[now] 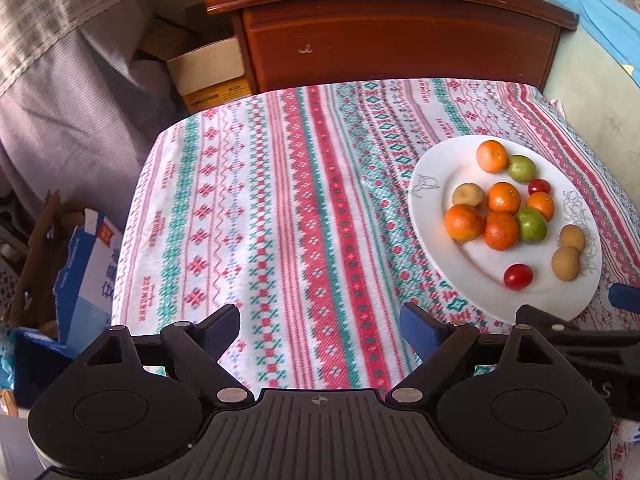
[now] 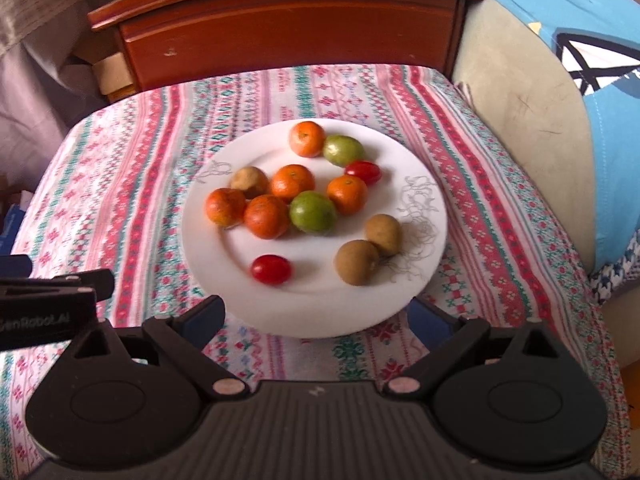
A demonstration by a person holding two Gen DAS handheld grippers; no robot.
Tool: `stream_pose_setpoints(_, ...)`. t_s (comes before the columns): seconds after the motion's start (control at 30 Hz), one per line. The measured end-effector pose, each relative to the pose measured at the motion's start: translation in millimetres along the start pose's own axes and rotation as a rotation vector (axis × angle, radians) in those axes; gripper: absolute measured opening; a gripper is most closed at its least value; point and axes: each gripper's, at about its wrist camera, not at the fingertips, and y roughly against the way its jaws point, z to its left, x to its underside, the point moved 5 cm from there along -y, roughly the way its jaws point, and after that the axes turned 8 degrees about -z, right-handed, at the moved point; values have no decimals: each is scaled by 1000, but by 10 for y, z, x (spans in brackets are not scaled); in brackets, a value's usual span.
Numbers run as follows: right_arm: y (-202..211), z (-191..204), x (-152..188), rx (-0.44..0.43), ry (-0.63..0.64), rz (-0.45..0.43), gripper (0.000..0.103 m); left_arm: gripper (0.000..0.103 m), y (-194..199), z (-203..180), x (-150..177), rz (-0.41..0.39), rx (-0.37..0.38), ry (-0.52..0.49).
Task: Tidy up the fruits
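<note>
A white plate sits on the patterned cloth toward the table's right edge, holding five oranges, two green fruits, two red tomatoes and three brown fruits; the two nearest brown fruits touch each other. The left gripper hangs released above bare cloth beside the plate, empty. The right gripper stands spread at the plate's near rim, gripping nothing.

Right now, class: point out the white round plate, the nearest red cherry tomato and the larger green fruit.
white round plate [image 2: 224,300], right wrist view, bare near rim.
nearest red cherry tomato [image 2: 271,269], right wrist view, its middle.
larger green fruit [image 2: 313,212], right wrist view, its middle.
</note>
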Motion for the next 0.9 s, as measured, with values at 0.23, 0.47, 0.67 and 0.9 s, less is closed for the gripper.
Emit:
stream_pose_setpoints(0.23, 211, 328, 189, -180, 70, -76, 98, 89, 0, 300, 101, 9, -42, 41)
stream_pose_setpoints(0.47, 268, 680, 488, -254, 174, -94, 98, 89, -12, 554, 165, 14, -73, 83)
stream_pose_setpoints(0.67, 193, 752, 712, -215, 183, -101, 98, 89, -26, 633, 197, 19, -75, 99)
stream_pose_setpoints(0.9, 146, 718, 755, -140, 161, -193, 102, 89, -54, 644, 228, 25, -68, 105)
